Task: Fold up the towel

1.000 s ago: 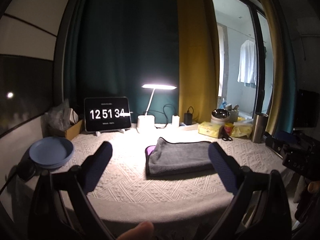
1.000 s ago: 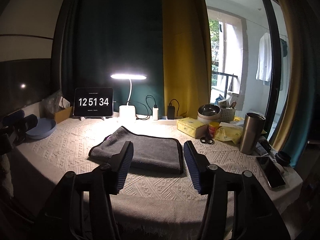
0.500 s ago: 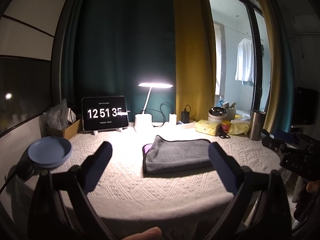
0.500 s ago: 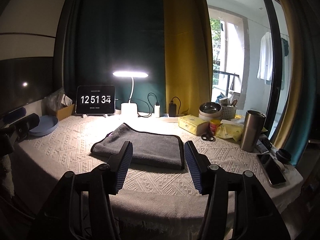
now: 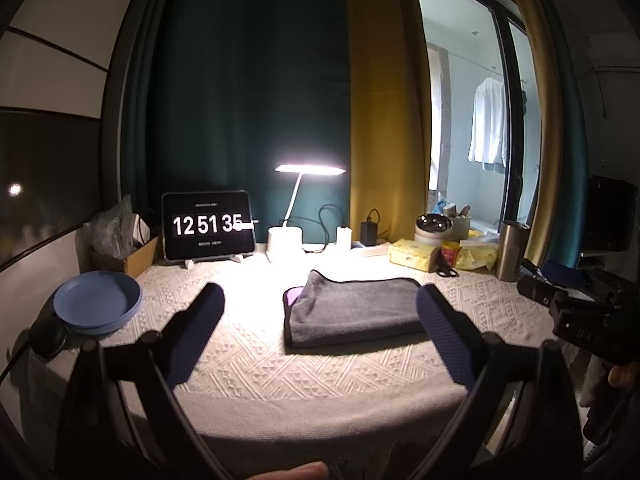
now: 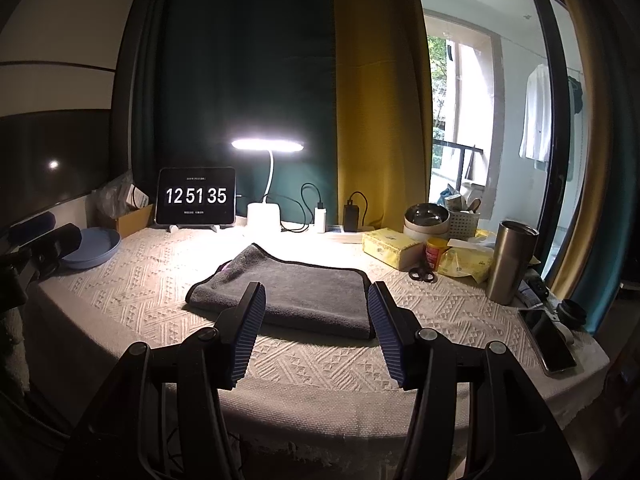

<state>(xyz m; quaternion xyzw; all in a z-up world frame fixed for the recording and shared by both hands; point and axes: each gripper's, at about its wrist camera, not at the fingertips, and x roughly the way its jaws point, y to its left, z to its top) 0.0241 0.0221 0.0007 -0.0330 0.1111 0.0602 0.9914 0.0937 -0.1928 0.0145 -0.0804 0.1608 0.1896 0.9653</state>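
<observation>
A grey towel (image 5: 352, 308) lies folded into a flat rectangle in the middle of the table, with a purple patch showing at its far left corner. It also shows in the right wrist view (image 6: 288, 296). My left gripper (image 5: 318, 300) is open and empty, held off the table's front edge, short of the towel. My right gripper (image 6: 316, 294) is open and empty, also back over the front edge, in front of the towel. The right gripper's body shows at the right in the left wrist view (image 5: 576, 312).
A white patterned cloth covers the table (image 6: 320, 364). A blue plate (image 5: 98, 302) sits at the left. A clock tablet (image 6: 196, 196), lit lamp (image 6: 266, 146), chargers, tissue packs (image 6: 394, 246), scissors (image 6: 422, 274), steel tumbler (image 6: 510, 266) and a phone (image 6: 550, 340) line the back and right.
Both grippers have drawn back slightly from the table and stayed open. The towel has not moved. The clock went from 12:51:34 to 12:51:35.
</observation>
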